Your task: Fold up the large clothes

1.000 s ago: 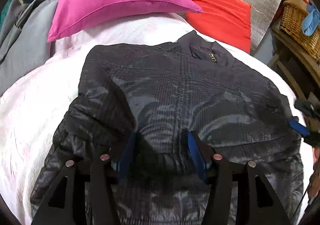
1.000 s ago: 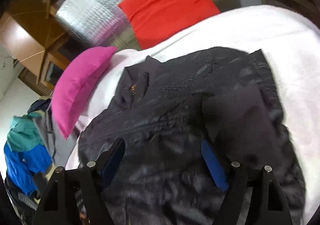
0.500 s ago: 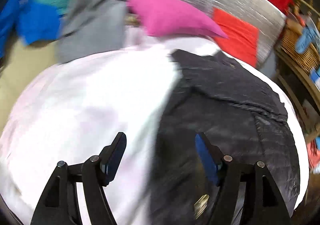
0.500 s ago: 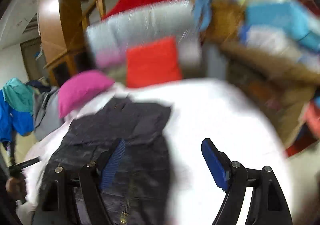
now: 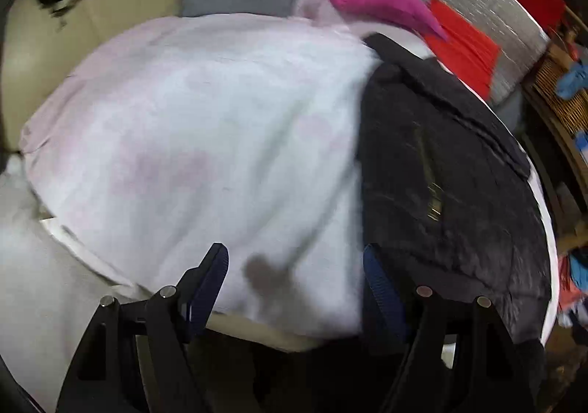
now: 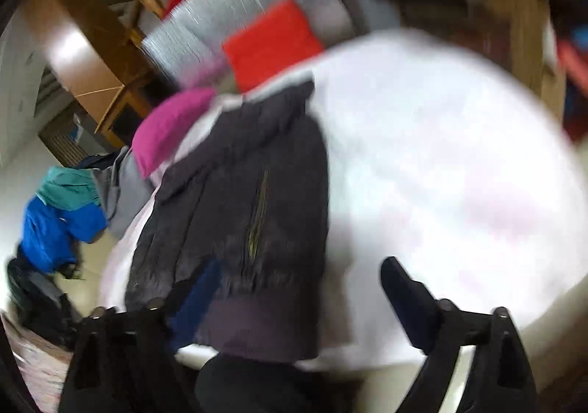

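dark quilted jacket [image 5: 441,170] lies folded narrow on white bed cover [image 5: 205,141] | left gripper [image 5: 294,288] spread, empty | right gripper [image 6: 301,302] spread, empty | soft, light, slippery: pinch hem corners

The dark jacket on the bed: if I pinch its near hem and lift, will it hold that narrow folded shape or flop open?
Probably flops: the dark jacket is soft quilted fabric that lies flat and follows the white bedspread. Its surface looks slightly shiny, so the layers may slide apart. Both the left gripper and right gripper are open, holding nothing.
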Available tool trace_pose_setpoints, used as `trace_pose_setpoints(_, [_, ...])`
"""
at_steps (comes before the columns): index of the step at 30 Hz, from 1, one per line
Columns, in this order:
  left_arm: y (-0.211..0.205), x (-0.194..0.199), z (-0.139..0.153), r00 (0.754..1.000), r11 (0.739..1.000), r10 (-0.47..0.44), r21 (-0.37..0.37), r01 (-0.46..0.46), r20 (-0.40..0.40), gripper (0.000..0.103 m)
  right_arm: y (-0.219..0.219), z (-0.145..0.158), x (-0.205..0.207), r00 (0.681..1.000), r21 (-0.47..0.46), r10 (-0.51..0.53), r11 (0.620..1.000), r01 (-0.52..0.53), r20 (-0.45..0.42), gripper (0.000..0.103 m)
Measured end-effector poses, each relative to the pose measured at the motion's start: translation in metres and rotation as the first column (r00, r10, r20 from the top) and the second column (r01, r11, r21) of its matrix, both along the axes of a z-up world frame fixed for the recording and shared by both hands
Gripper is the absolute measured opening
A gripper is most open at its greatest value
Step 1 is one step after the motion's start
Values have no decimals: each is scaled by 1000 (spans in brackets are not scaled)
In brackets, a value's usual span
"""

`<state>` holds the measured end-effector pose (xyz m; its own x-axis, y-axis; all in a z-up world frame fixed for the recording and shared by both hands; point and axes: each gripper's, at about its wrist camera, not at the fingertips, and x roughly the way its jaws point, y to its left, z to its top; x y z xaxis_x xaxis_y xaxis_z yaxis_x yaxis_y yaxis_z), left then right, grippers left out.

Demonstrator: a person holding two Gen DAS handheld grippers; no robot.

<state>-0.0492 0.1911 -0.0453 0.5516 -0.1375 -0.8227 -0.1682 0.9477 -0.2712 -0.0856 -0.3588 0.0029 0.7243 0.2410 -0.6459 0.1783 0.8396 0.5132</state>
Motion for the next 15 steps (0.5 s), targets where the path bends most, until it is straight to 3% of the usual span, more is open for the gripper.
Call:
trace_pose_setpoints(6, [-32, 11, -2, 993, 993, -117, -6, 117, -23, 76, 12, -44, 27, 996, 90, 56, 995, -50, -64, 77])
trace_pose_setpoints(8, [-39, 16, -4, 988, 989, -149, -20, 148, -35, 76, 19, -51, 31, 993, 83, 75, 994, -68, -86, 76])
trace_pose_setpoints(15, [-51, 28, -19, 974, 979, -201, -58, 196, -102, 75, 31, -65, 44, 985, 81, 106, 992, -96, -134, 59])
